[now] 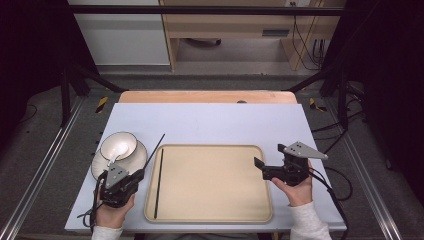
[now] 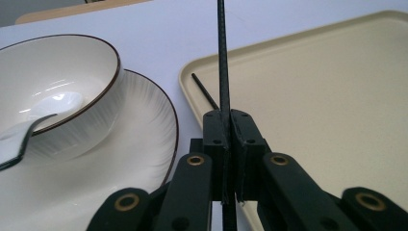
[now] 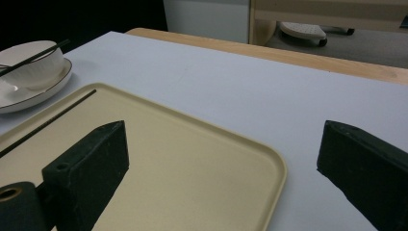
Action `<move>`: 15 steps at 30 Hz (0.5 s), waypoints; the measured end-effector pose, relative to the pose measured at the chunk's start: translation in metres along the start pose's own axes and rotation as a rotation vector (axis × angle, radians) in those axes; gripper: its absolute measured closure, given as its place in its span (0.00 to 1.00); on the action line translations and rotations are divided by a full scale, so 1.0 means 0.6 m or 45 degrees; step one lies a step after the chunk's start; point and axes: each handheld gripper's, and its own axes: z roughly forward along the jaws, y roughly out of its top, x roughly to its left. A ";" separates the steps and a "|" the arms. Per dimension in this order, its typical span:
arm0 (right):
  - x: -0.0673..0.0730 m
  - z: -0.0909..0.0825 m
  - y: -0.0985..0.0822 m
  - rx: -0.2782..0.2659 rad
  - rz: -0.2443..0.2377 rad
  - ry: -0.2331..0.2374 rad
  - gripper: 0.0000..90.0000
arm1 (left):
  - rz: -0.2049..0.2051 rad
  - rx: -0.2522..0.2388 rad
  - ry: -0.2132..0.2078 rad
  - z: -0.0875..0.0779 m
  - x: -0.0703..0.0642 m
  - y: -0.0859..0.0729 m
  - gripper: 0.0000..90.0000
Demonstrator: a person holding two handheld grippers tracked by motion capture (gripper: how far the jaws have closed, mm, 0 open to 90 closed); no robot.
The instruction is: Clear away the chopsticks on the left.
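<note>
A: Start at the left. What has the left gripper [image 1: 131, 179] got?

B: A thin black chopstick [image 1: 154, 151], pinched tight between its closed jaws. In the left gripper view the stick [image 2: 223, 57] runs straight up out of the pads, along the gripper's own line.

A: Which way does it point on the table?

B: In the high view its long axis slants away from the person and a little to the right, the free tip reaching past the tray's far left corner. The held end is at the jaws, just left of the tray [image 1: 215, 210].

A: What sits beside it?

B: A white bowl [image 1: 119, 145] with a dark rim on a plate [image 1: 138, 150], a white spoon [image 1: 115, 152] inside, just left of the stick.

A: And the second chopstick [image 1: 158, 182]?

B: Lying flat in the tray along its left edge, pointing nearly straight away from the person.

A: Any writing?

B: None I can read.

A: The right gripper [image 1: 259, 167]?

B: Jaws spread wide, nothing between them, at the tray's right edge, well apart from both sticks.
</note>
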 end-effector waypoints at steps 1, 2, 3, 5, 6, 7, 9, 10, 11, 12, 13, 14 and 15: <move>0.000 0.000 0.000 0.000 0.000 -0.001 0.05 | 0.000 0.000 0.001 0.000 -0.006 0.000 0.95; 0.001 0.000 0.000 0.002 0.004 0.001 0.05 | -0.004 -0.004 0.002 0.001 -0.008 0.000 0.95; 0.001 0.000 0.000 0.002 0.003 0.000 0.05 | -0.004 -0.004 0.002 0.001 -0.008 0.000 0.95; 0.001 0.000 0.000 0.001 0.001 -0.002 0.05 | -0.011 -0.021 0.003 0.000 -0.014 0.000 0.95; 0.001 -0.001 0.000 0.002 0.000 -0.004 0.05 | -0.018 -0.040 0.012 -0.001 -0.020 0.000 0.95; 0.001 -0.001 0.000 0.000 0.001 -0.003 0.05 | -0.023 -0.045 0.016 -0.001 -0.023 0.000 0.95; 0.000 -0.003 0.000 -0.006 -0.003 -0.002 0.05 | -0.039 -0.050 0.028 -0.001 -0.028 0.000 0.95; 0.000 -0.003 0.000 -0.006 -0.003 -0.002 0.05 | -0.039 -0.050 0.028 -0.001 -0.028 0.000 0.95; 0.000 -0.004 0.001 -0.008 -0.001 -0.008 0.05 | -0.053 -0.052 0.041 -0.001 -0.033 0.001 0.95; 0.000 -0.005 0.001 -0.008 0.003 -0.008 0.05 | -0.066 -0.053 0.043 -0.001 -0.036 0.001 0.95; 0.000 -0.005 0.001 -0.008 0.003 -0.008 0.05 | -0.066 -0.053 0.043 -0.001 -0.036 0.001 0.95; -0.001 -0.005 0.001 -0.011 0.004 -0.008 0.05 | -0.093 -0.064 0.047 -0.001 -0.045 0.002 0.95; 0.000 -0.005 0.001 -0.008 0.002 -0.006 0.05 | -0.093 -0.064 0.047 -0.001 -0.045 0.002 0.95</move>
